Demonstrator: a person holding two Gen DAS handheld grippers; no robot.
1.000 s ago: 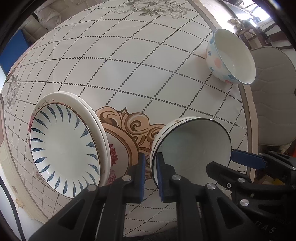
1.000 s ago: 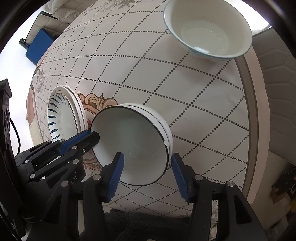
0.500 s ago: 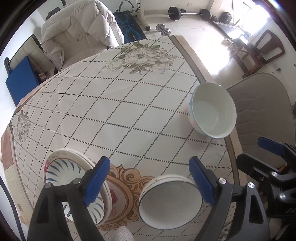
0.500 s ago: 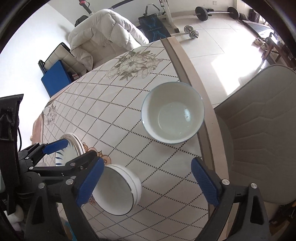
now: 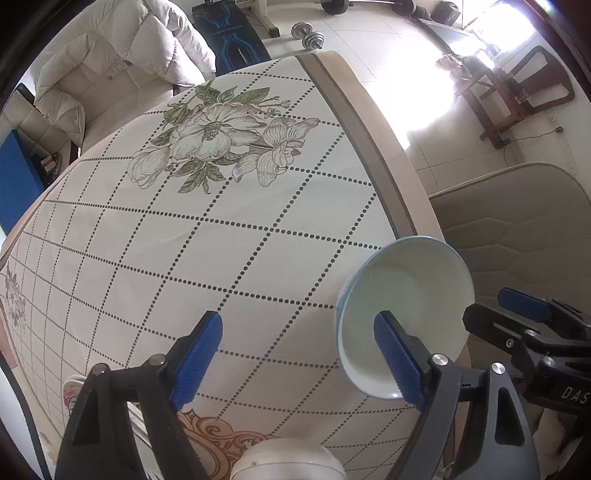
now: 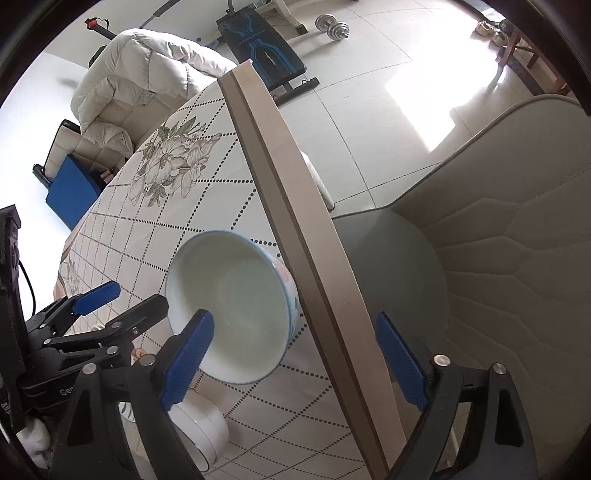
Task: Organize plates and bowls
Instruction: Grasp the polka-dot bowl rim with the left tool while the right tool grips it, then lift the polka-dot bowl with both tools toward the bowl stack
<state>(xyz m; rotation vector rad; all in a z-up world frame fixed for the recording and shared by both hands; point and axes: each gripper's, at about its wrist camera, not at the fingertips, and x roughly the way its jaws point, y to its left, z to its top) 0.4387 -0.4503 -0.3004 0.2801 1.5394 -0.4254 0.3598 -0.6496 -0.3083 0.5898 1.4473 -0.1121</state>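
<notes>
Blue pads spread wide on both claws, and both are narrowing with nothing gripped. The left gripper hangs over bare tablecloth, its right pad in front of the floral bowl. That bowl sits near the table's right edge. The right gripper straddles the edge, its left pad over the bowl. The stacked white bowls lie near, lower left.

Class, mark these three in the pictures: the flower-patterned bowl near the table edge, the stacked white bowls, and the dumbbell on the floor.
flower-patterned bowl [image 6: 236, 306], right wrist view, on its pale inside.
stacked white bowls [image 6: 201, 424], right wrist view, on the outer wall.
dumbbell [image 5: 308, 35], left wrist view, on its weight discs.
</notes>
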